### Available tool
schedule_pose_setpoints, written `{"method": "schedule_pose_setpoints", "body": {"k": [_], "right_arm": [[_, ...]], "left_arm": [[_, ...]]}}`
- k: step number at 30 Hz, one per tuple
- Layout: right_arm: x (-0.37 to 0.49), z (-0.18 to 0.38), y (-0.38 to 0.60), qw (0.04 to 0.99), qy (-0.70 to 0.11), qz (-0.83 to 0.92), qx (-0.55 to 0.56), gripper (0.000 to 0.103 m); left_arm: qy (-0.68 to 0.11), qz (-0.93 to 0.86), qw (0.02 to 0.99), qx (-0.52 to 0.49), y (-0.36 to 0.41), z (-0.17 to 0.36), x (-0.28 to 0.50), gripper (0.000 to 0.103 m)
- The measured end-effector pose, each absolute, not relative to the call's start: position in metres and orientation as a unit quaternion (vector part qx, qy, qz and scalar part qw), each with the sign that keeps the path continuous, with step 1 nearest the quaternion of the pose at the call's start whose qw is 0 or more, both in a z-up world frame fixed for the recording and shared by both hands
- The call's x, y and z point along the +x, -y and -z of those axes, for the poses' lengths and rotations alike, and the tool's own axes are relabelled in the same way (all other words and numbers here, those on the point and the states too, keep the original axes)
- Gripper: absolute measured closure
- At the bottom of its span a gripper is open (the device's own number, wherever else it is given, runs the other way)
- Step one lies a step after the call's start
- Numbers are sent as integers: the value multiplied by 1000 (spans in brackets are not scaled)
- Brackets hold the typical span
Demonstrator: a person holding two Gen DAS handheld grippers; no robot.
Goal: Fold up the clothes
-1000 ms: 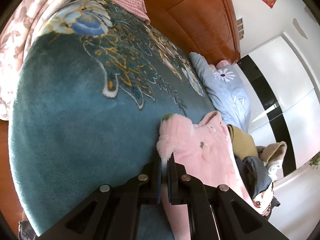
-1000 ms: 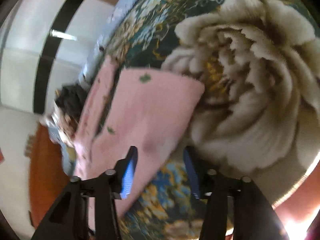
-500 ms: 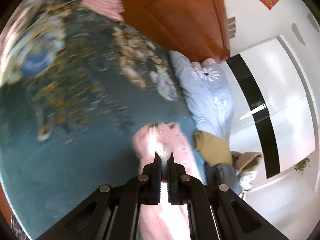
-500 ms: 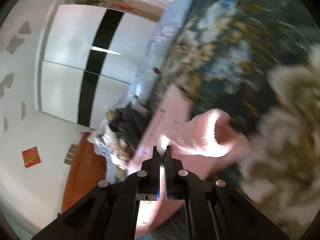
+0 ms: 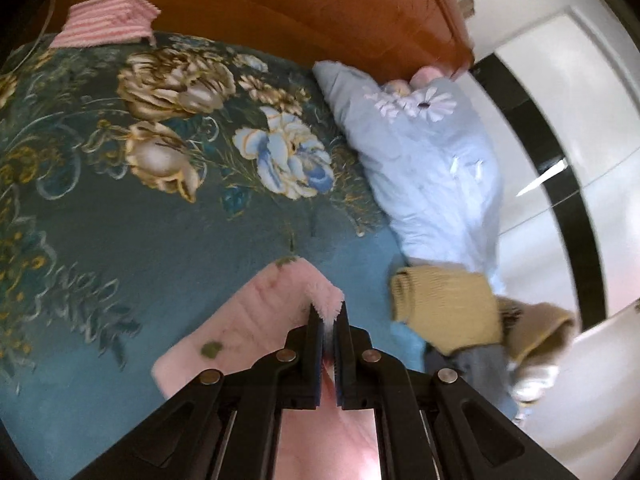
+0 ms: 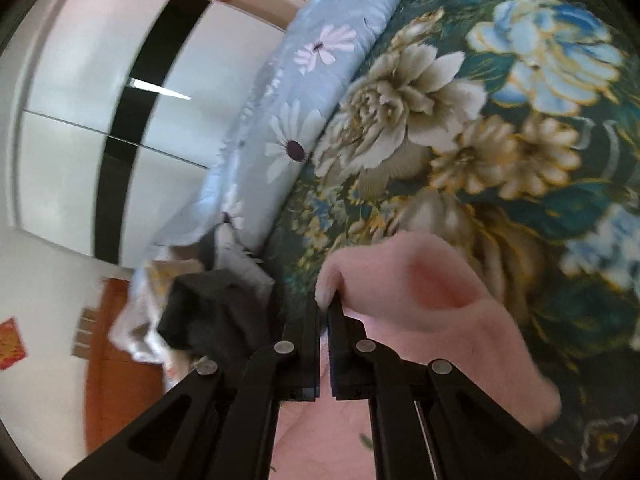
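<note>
A fluffy pink garment (image 5: 264, 312) hangs over the teal floral blanket (image 5: 120, 220) on the bed. My left gripper (image 5: 328, 316) is shut on one fuzzy corner of it, with the cloth draping down to the left and under the jaws. In the right wrist view my right gripper (image 6: 324, 312) is shut on another edge of the pink garment (image 6: 420, 300), which folds away to the right and hangs below the fingers. Both held corners are lifted off the blanket (image 6: 520, 160).
A light blue daisy-print quilt (image 5: 432, 160) lies along the bed's far side. A heap of clothes, mustard knit (image 5: 444, 308) and dark garments (image 6: 212, 312), sits beside it. A pink striped towel (image 5: 108, 20) rests near the wooden headboard (image 5: 320, 4). A white wardrobe (image 6: 100, 100) stands beyond.
The right gripper shut on the pink garment's edge. Both grippers then lifted the garment and carried it across the bed toward the blue quilt and the clothes heap.
</note>
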State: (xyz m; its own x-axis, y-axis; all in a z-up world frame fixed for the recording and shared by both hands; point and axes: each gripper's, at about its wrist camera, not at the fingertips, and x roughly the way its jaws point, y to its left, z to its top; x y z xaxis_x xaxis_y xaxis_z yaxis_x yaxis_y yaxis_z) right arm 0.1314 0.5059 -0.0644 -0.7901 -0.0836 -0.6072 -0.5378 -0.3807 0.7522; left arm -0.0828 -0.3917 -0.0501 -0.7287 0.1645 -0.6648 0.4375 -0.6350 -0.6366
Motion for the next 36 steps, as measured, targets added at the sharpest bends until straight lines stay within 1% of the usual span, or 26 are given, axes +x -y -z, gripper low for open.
{"method": "schedule_pose_setpoints", "body": {"k": [2,5,7,9,10,11,12,13,14,15,16,17,18,20,22,24,27,29,32,36], "right_arm": [[112,75,-506,165,-529,-773,-309,100],[94,93,-505,184,-524,-765,-326,100],[89,100,-505,190,-514,-768,-332,100],[86,103,-504,194,-501,-772,-339,100],[85,104,-504,194,-494,-775,-342,97],[84,103,-502,192,-488,-779,-342,97],[85,100,-500,186,-483,-786,-339,97],[86,97,-498,180,-477,-792,-335,95],[86,93,-496,173,-471,-799,-332,94],[87,90,-494,167,-466,-805,-328,78],[89,86,-491,159,-460,-812,-323,49],[91,81,-488,146,-456,-820,-313,39],[94,76,-484,134,-449,-829,-306,36],[107,63,-473,112,-426,-847,-298,36],[131,54,-463,99,-411,-860,-285,36],[157,47,-455,86,-401,-871,-272,36],[207,57,-454,77,-428,-862,-261,35],[239,71,-459,88,-456,-847,-259,35],[272,98,-467,103,-502,-818,-261,35],[268,131,-475,103,-550,-786,-263,35]], "left_arm": [[-401,832,91,373,385,61,-101,99],[-398,827,89,388,381,79,-114,98],[-396,823,88,397,379,91,-123,95],[-397,820,85,403,378,99,-128,95],[-401,821,69,401,378,100,-127,93],[-405,821,54,398,378,101,-126,85],[-406,822,41,396,378,100,-124,73],[-407,825,29,392,378,97,-121,67],[-408,828,15,384,378,92,-116,58],[-410,833,0,372,379,85,-110,52],[-411,838,-18,358,381,77,-101,48],[-412,842,-24,349,383,71,-93,44],[-410,846,-21,340,386,67,-81,42],[-402,855,-5,328,393,64,-59,39],[-381,861,34,336,397,74,-36,38],[-376,853,57,358,400,96,-20,38],[-426,814,37,393,400,139,-5,38],[-444,800,31,403,396,156,-4,37],[-439,813,37,381,388,158,-9,37],[-434,819,47,372,382,158,-24,37]]}}
